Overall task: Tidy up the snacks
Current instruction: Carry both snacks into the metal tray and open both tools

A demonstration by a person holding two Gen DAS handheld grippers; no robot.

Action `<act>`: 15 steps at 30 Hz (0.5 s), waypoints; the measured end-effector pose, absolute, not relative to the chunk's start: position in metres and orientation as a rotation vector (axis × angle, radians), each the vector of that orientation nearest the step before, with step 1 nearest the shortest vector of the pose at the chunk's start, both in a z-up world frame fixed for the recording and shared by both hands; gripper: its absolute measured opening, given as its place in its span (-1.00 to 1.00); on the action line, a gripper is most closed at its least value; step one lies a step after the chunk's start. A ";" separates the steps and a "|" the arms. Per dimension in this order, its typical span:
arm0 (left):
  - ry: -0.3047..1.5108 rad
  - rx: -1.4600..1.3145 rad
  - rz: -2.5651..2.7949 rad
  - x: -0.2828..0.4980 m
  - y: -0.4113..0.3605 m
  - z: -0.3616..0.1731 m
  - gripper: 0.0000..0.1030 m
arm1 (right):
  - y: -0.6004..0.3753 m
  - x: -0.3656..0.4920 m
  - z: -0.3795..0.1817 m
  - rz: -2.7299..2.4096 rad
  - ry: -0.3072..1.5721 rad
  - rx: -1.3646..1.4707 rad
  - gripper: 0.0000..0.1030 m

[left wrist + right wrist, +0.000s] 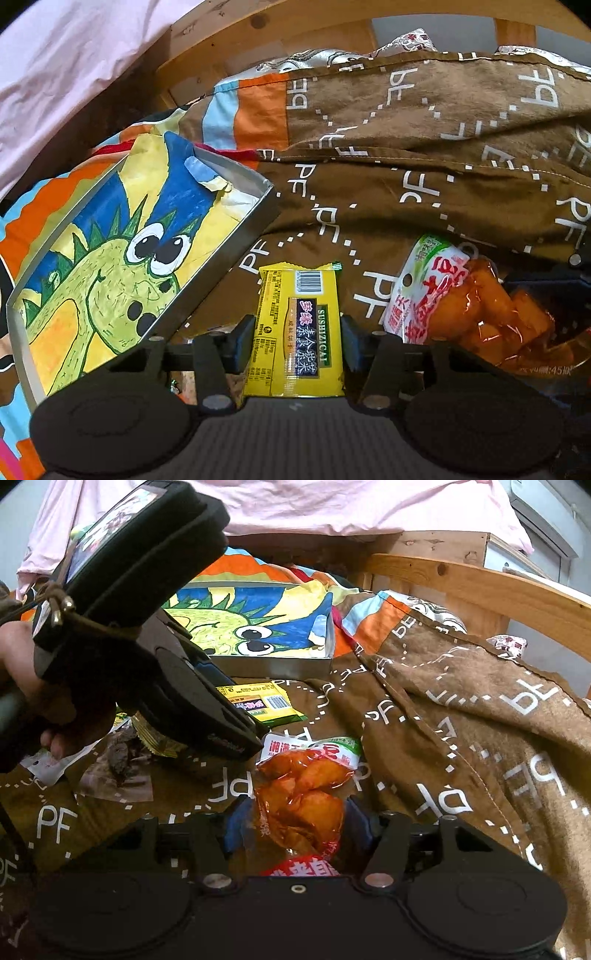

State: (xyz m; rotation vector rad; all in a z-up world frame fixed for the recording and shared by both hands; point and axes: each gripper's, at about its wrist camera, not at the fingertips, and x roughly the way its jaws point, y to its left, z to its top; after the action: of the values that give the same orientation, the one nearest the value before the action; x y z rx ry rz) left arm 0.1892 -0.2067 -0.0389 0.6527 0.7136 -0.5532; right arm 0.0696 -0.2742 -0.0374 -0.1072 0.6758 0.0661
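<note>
Left to right. The tin box point(155, 236) with the dinosaur drawing lies tilted on the brown blanket point(424, 155), open side up, just left of my left tool point(297, 343).

Left tool: jaws drawn in on the yellow snack packet point(297, 325), pads against its two long edges. I judge it light, flat and fairly stiff. The film looks slick, so I keep the hold at mid-length, not at the crimped end.

Right tool point(295, 827): jaws part open around the orange snack pouch point(303, 794); I cannot tell whether the pads press on it. I judge it soft and lumpy with glossy film, likely to slide or sag. Best taken across its thick middle, gently.

More wrappers point(118, 760) lie left of it.
</note>
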 end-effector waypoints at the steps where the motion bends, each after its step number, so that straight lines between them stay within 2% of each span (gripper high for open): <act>1: 0.717 0.648 -0.551 0.189 -0.207 -0.038 0.01 | -0.274 0.071 -0.038 0.071 0.675 -0.106 0.26; 3: 0.728 0.633 -0.547 0.188 -0.205 -0.037 0.01 | -0.273 0.071 -0.039 0.075 0.674 -0.114 0.29; 5: 0.741 0.614 -0.540 0.186 -0.202 -0.035 0.01 | -0.271 0.072 -0.040 0.071 0.672 -0.133 0.25; 6: 0.750 0.601 -0.533 0.186 -0.200 -0.034 0.01 | -0.271 0.072 -0.040 0.066 0.672 -0.143 0.14; 15: 0.807 0.414 -0.422 0.165 -0.169 -0.019 0.01 | -0.261 0.067 -0.044 0.066 0.633 -0.234 0.06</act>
State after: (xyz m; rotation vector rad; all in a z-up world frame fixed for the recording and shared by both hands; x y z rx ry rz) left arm 0.1649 -0.1688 -0.0190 0.4140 0.8072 -0.4217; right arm 0.0669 -0.2612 -0.0437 -0.2337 0.6333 0.0659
